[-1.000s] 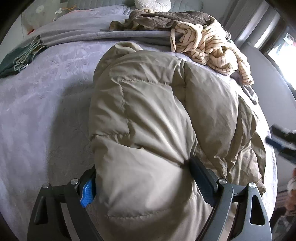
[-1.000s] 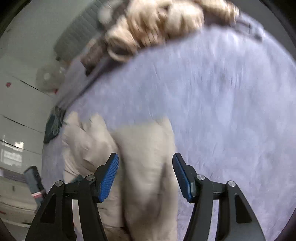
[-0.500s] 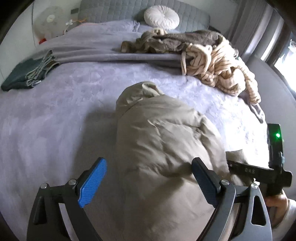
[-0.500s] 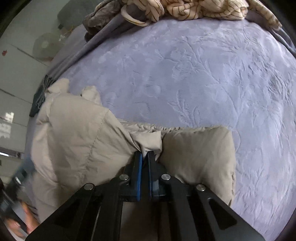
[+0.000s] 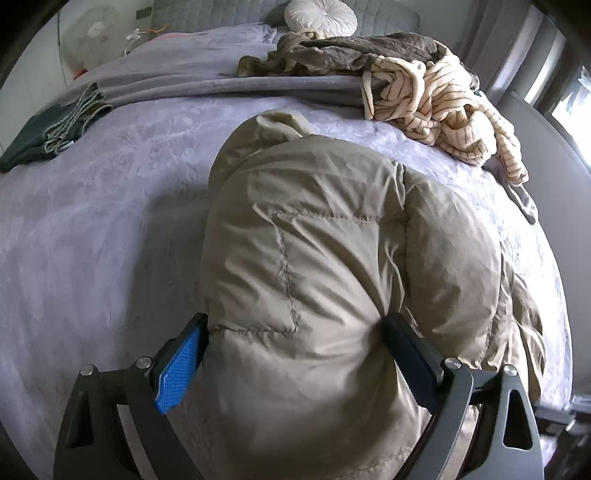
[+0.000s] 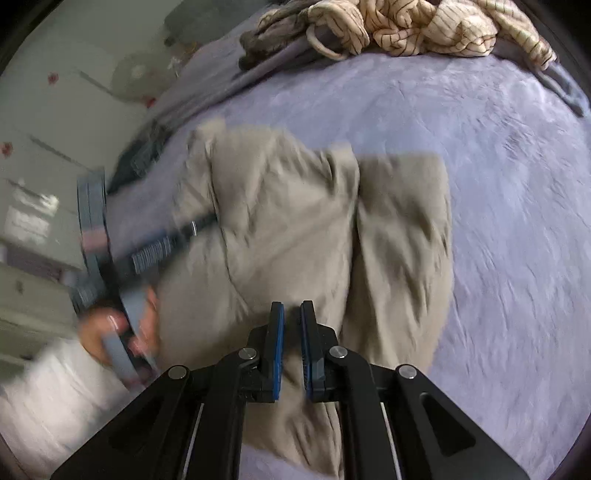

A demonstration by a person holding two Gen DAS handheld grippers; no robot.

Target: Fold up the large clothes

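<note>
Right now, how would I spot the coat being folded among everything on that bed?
Start at the big lilac bed. Its far end holds a striped cream garment and a folded dark green cloth. The coat lies nearest: the only puffy, quilted beige thing.

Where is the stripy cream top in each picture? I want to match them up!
Left wrist view: the stripy cream top lies crumpled at the upper right, on the purple bedspread, beyond the puffy beige jacket.
Right wrist view: the stripy cream top runs along the top edge, right of centre.
Shared landmark: the beige jacket sits just below it in both pictures.
</note>
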